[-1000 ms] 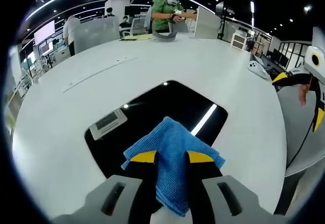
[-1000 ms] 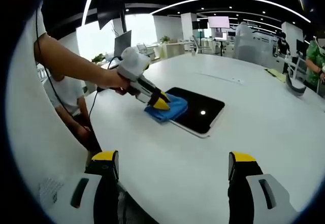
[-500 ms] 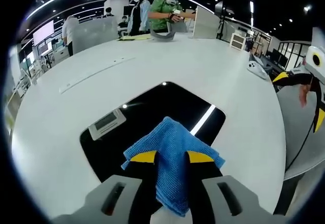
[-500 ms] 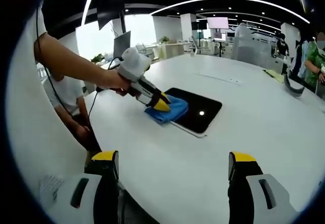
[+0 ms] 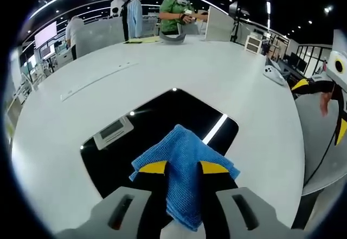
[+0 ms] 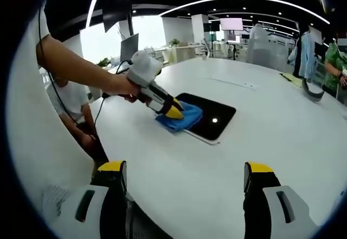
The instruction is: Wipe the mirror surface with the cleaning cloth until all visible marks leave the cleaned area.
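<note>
A dark rectangular mirror (image 5: 162,125) (image 6: 214,114) lies flat on the white table (image 5: 227,71), reflecting ceiling lights. A blue cleaning cloth (image 5: 181,166) (image 6: 181,118) rests on the mirror's near end, pinched between the yellow-tipped jaws of my left gripper (image 5: 181,167) (image 6: 174,110), which is shut on it. A person's hand holds that gripper in the right gripper view. My right gripper (image 6: 187,176) hovers above the table short of the mirror, jaws wide apart and holding nothing.
A grey curved object (image 5: 174,37) (image 6: 314,91) lies at the table's far side, near a person in green (image 5: 179,11). A small white device (image 5: 272,73) sits at the right. A seated person (image 6: 70,109) is by the table's left edge.
The left gripper has pushed the cloth a little further along the mirror. People in the background have walked. The right gripper has stayed still.
</note>
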